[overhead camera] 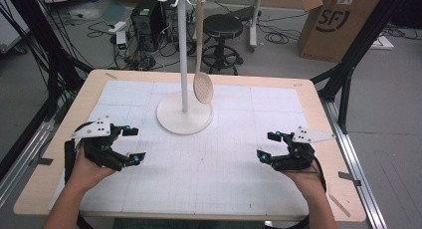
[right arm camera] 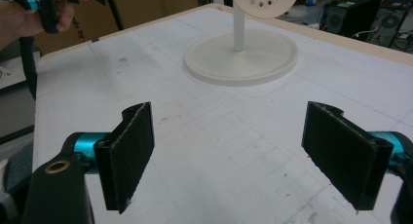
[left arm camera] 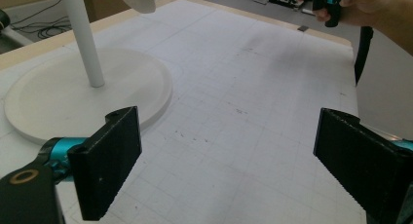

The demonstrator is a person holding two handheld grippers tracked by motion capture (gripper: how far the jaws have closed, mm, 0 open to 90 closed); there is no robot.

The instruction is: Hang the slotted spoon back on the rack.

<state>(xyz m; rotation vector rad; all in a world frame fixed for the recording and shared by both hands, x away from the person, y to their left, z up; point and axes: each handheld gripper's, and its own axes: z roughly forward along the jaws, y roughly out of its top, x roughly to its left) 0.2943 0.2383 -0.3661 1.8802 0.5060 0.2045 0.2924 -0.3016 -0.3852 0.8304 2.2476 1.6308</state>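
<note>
left tool spread, empty | right tool spread, empty | bare mat between | stand beyond

Both forearms come up from the bottom edge, one on each side, well apart from each other. The left hand grips the left gripper with its jaws spread wide and nothing between them, pointing in toward the middle. Same deal on the other side: the right hand holds the right gripper, jaws wide apart and empty, pointing inward too. Each has a grey three-cornered plate on top. A black cable trails back along each wrist.
</note>
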